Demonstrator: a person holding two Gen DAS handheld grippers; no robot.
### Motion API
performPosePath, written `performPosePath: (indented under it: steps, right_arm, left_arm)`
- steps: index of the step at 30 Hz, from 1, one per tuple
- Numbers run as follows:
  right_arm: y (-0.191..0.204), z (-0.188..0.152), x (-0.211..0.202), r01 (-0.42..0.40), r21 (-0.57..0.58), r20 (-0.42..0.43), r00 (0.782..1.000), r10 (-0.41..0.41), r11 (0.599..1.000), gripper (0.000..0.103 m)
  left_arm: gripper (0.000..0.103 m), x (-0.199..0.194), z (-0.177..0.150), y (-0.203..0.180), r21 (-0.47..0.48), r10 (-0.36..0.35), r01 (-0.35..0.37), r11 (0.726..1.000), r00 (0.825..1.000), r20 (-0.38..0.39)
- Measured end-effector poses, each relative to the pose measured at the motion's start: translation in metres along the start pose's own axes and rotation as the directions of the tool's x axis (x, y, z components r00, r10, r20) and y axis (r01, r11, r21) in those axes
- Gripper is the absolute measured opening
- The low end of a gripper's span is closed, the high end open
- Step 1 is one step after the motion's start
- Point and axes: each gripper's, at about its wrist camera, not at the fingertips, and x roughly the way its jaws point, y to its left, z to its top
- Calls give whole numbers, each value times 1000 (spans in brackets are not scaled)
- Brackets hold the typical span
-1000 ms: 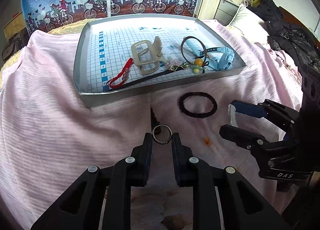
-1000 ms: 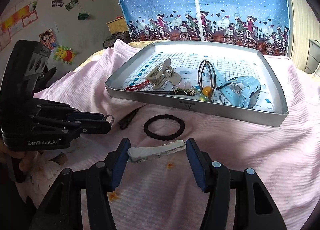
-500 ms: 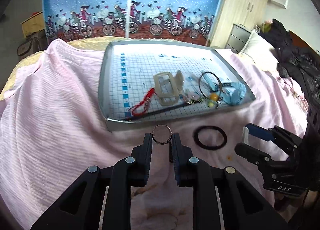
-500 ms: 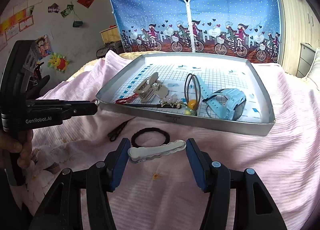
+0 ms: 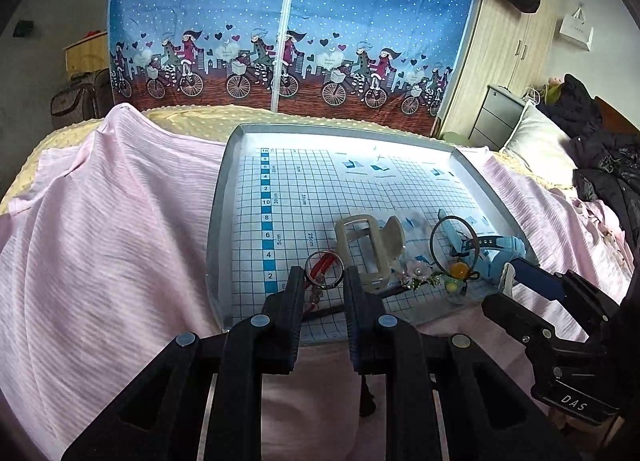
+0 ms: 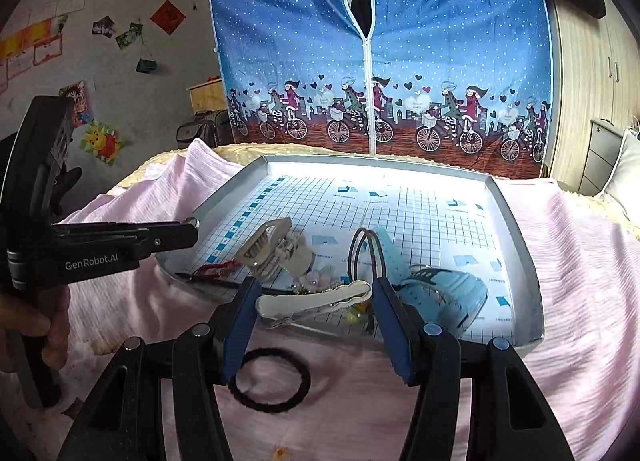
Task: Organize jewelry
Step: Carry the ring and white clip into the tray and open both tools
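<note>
Both views lit by soft daylight; room dim toward corners. Strong glare seen on far floor of tray [image 5: 360, 149], grid washed out there [image 6: 380, 177]. Fisheye bending marked at edges, black vignette at corners. Pink bedspread [image 5: 100, 241] smeared by motion blur on left. Near gripper bodies rendered dark, detail lost.

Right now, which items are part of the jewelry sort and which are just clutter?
Job items:
left gripper holding metal ring
right gripper holding cream hair clip
tray
beige claw clip
blue watch
black hair tie, not yet in the tray

Lying about:
pink sheet
blue curtain
pillow
dark clothes
</note>
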Motion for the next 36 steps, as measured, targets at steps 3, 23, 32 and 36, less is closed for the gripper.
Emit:
performPosePath:
  steps: [3,23,32,36]
  right_arm:
    - [-4,4,11,6,7,-12,1000,-6,1000,55]
    - [-29,-5,41,20,95,-119,993,-8,995,56]
    - [-32,-7,40,13,109,-119,993,0,994,62]
    - [-30,-7,28,13,110,-71,997,-6,994,75]
  left_arm:
    - [16,9,1,2,-7,-4,4,1000,1000,-16]
    - [16,39,-5,17,-57,-8,0,998,991,-133]
    - [18,41,-5,14,-44,19,-25,999,990,-136]
    - [35,35,-4,16,-60,36,-43,997,993,-111]
